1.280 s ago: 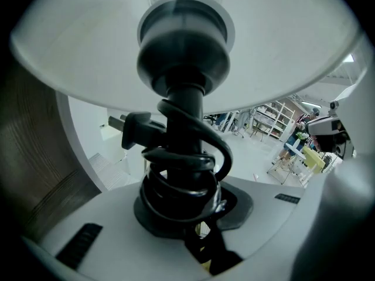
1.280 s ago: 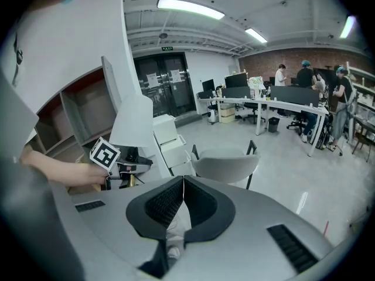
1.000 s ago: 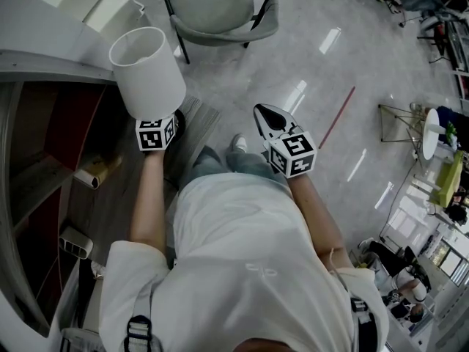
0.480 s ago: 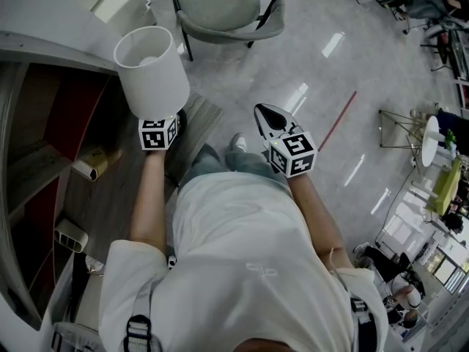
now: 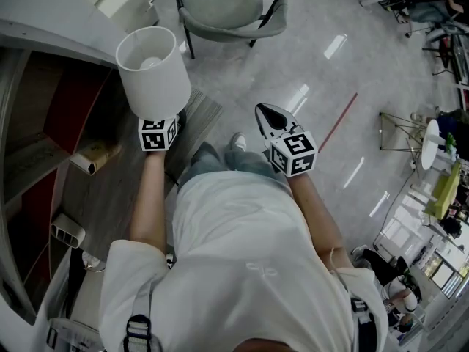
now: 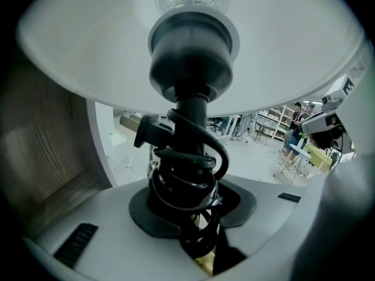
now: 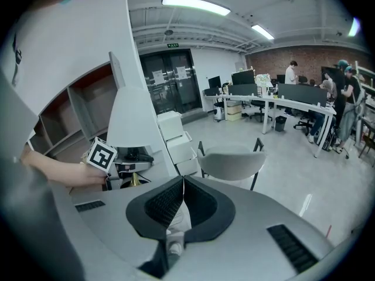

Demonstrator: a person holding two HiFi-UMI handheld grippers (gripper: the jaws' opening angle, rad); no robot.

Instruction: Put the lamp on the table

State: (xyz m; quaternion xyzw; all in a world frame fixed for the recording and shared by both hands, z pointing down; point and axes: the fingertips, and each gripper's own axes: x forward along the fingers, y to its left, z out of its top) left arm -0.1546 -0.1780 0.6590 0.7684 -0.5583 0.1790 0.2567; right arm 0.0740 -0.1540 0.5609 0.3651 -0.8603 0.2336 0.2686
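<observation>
Lamp point(image 5: 152, 68) stands upright in our left gripper point(image 6: 190, 215), whose jaws are opening around its black stem and coiled cord point(image 6: 186, 174). We have its shade just beside the white desk point(image 5: 44, 13) edge. Our right gripper point(image 7: 183, 181) is empty, jaws pressed together, near a grey chair point(image 5: 227, 9).

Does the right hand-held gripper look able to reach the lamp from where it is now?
Probably yes. The right hand-held gripper is shut and empty, and nothing stands between it and the lamp, which is upright just off to its left.
</observation>
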